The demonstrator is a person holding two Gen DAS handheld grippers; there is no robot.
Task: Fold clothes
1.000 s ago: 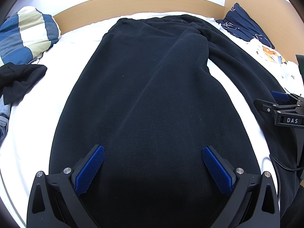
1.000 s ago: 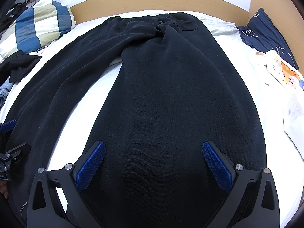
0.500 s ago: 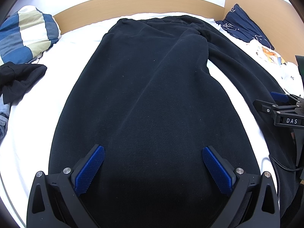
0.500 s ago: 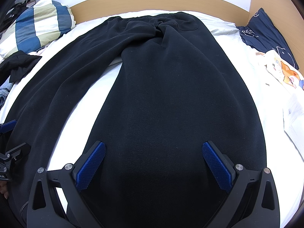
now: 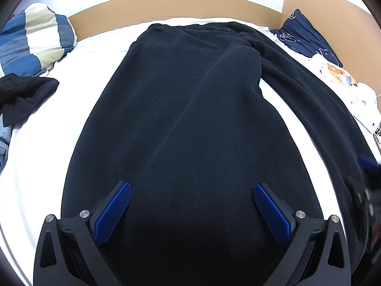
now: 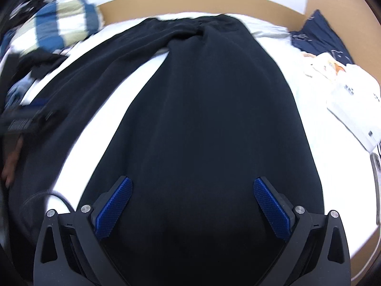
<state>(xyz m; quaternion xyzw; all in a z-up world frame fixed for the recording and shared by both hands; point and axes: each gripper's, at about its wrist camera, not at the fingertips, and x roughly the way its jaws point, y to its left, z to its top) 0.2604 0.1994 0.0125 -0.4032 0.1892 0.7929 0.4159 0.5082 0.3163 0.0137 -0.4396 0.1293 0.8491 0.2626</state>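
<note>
Black trousers [image 5: 185, 119] lie flat on the white bed sheet [image 5: 35, 166], waistband at the far headboard, legs spread toward me. My left gripper [image 5: 191, 187] hovers open over the lower part of the left leg, nothing between its blue pads. Over the right leg [image 6: 202, 119], my right gripper [image 6: 193, 181] is open and holds nothing. The right wrist view is motion-blurred. It shows the left gripper [image 6: 23, 119] as a dark smear at the left edge, with a hand [image 6: 12, 162] below it. The right gripper [image 5: 366, 166] is blurred at the left wrist view's right edge.
A striped blue, white and beige pillow [image 5: 33, 40] and a crumpled black garment [image 5: 21, 97] lie at the far left. A navy garment [image 5: 304, 38] and a white printed garment [image 5: 352, 95] lie at the right. A wooden headboard [image 5: 166, 2] bounds the far side.
The right gripper has moved quickly, drawing back toward the near edge, so its view is blurred and shows more sheet between the legs. The left gripper has barely shifted.
</note>
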